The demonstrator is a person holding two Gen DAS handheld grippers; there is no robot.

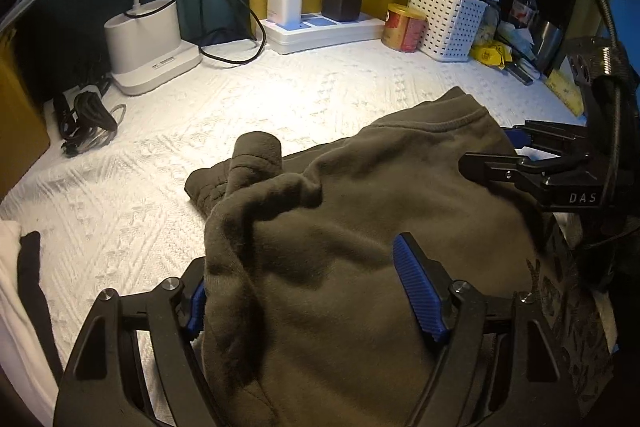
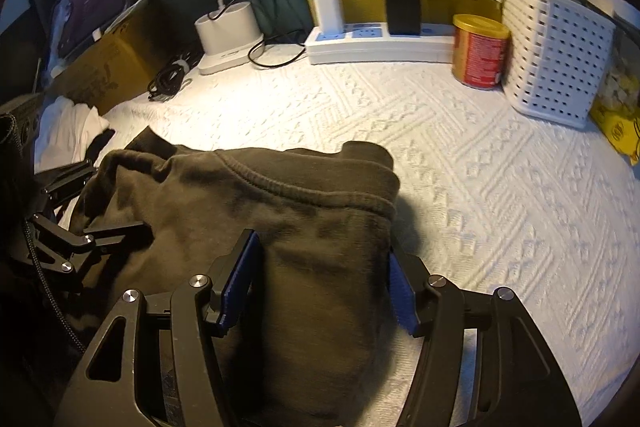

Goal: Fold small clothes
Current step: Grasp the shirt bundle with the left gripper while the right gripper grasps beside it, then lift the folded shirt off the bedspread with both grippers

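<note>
White textured bedding point(image 2: 460, 163) covers the work surface, lit by a desk lamp whose base point(image 1: 148, 43) stands at the back. Using that lamp base as landmark: a power strip point(image 1: 320, 31) lies just beside it, with a red tin point(image 1: 404, 27) and a white perforated basket point(image 1: 448, 23) further along, well apart from it.

The dark olive garment point(image 1: 360, 211) lies nearer the cameras than the lamp base, bunched, with a rolled end sticking up. Folding appears partly done at most; the cloth is still rumpled and needs smoothing and at least one more fold.

Left gripper point(image 1: 316, 291): jaws wide, cloth heaped between them, apparently not pinched. Right gripper point(image 2: 320, 283): jaws wide, straddling a hemmed edge; whether the pads press is hard to confirm.

The garment's near portion is cut off below both views, so its type is undetermined.
</note>
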